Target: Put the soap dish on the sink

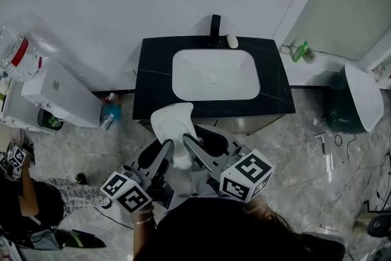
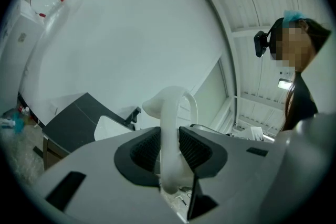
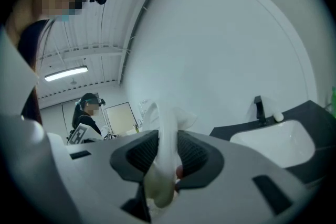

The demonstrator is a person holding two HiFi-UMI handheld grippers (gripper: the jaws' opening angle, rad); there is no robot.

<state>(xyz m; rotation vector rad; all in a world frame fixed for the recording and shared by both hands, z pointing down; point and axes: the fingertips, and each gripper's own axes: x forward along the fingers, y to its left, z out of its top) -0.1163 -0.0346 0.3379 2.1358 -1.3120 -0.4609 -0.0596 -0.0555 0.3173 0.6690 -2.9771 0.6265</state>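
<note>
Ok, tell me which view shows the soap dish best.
The head view: it shows the soap dish from above, nearly whole, in front of the sink. The gripper views show only its edge, up close.

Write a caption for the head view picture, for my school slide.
Left tongs and right tongs both pinch a white soap dish, held near the front of the black-topped sink.

The soap dish (image 1: 173,122) is plain white, as is the sink (image 1: 195,70) basin, which sits in a black counter (image 1: 275,95) with a black tap (image 1: 215,26) at its far edge. The left gripper (image 2: 169,149) and right gripper (image 3: 167,157) are grey with black ribbed pads (image 2: 147,149), and their cubes (image 1: 247,175) are white with black square markers. The floor (image 1: 305,150) is mottled grey, like marble.
</note>
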